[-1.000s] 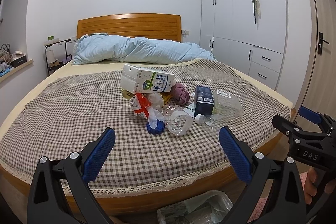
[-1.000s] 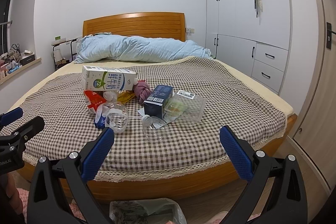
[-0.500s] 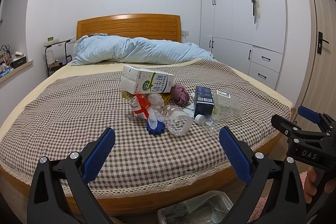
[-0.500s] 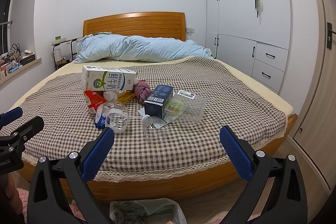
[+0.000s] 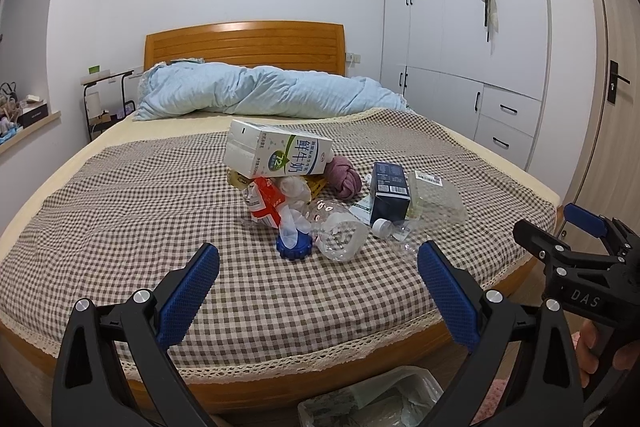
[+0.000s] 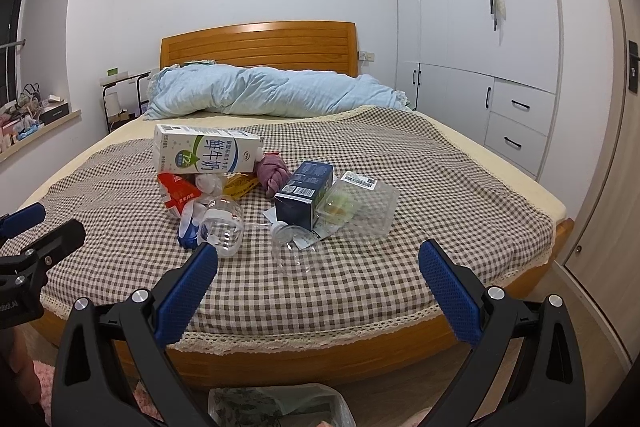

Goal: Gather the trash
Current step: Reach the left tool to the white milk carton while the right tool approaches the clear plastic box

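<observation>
A heap of trash lies on the checked bedspread: a white milk carton (image 5: 278,154) (image 6: 206,155), a red-and-white wrapper (image 5: 266,203), a clear plastic bottle (image 5: 340,233) (image 6: 222,227), a dark blue box (image 5: 390,193) (image 6: 304,195), a clear clamshell tray (image 5: 434,195) (image 6: 360,203) and a blue lid (image 5: 294,247). My left gripper (image 5: 318,287) hovers open at the foot of the bed, short of the heap, holding nothing. My right gripper (image 6: 318,287) is likewise open and empty; it also shows at the right edge of the left wrist view. A lined trash bag (image 5: 372,403) (image 6: 276,407) sits on the floor below.
A rumpled light blue duvet (image 5: 264,95) lies by the wooden headboard (image 5: 244,45). White wardrobes with drawers (image 5: 472,39) fill the right wall, a door (image 5: 616,75) beside them. A side table (image 5: 106,95) and cluttered sill (image 5: 24,115) stand left. The bed's wooden foot rail (image 5: 304,375) runs below.
Both views have barely shifted; the grippers stay open and the trash heap lies as before.
</observation>
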`<state>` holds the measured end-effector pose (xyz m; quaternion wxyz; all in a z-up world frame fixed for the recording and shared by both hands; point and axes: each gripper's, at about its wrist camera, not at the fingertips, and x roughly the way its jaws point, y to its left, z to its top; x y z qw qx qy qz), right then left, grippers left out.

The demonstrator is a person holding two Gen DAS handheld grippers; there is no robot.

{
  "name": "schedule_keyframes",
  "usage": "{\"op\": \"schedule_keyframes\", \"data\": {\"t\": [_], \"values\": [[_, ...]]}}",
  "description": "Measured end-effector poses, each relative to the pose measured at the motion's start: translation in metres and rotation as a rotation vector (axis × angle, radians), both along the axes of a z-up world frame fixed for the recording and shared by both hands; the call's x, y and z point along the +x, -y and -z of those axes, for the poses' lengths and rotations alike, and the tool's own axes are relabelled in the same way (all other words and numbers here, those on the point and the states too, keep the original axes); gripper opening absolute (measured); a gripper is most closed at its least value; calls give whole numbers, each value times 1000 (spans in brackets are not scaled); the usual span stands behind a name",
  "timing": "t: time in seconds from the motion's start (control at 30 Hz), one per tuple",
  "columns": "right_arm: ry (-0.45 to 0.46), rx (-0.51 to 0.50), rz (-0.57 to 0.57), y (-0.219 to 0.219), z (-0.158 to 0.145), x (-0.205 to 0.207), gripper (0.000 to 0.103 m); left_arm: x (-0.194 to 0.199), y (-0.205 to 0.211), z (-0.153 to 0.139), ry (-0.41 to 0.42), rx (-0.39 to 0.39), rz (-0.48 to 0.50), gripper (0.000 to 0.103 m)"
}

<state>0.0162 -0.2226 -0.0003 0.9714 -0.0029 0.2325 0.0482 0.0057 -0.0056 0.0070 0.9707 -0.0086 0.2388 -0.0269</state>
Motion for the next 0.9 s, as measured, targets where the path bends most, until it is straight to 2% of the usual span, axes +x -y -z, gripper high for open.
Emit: {"op": "schedule_keyframes", "data": {"t": [0.27,0.43,0.57,0.73,0.9], "values": [[35,20,1,2,0,21,97,23,1,-2,-8,10,-4,96],[52,12,-21,2,-2,39,97,37,-4,-10,38,-20,19,96],[54,-8,-39,0,-4,62,97,54,-1,-22,57,32,-10,96],[31,32,-57,2,-4,95,97,80,-2,-35,47,11,20,96],[21,55,-66,2,-10,126,97,109,3,-42,25,71,1,96]]}}
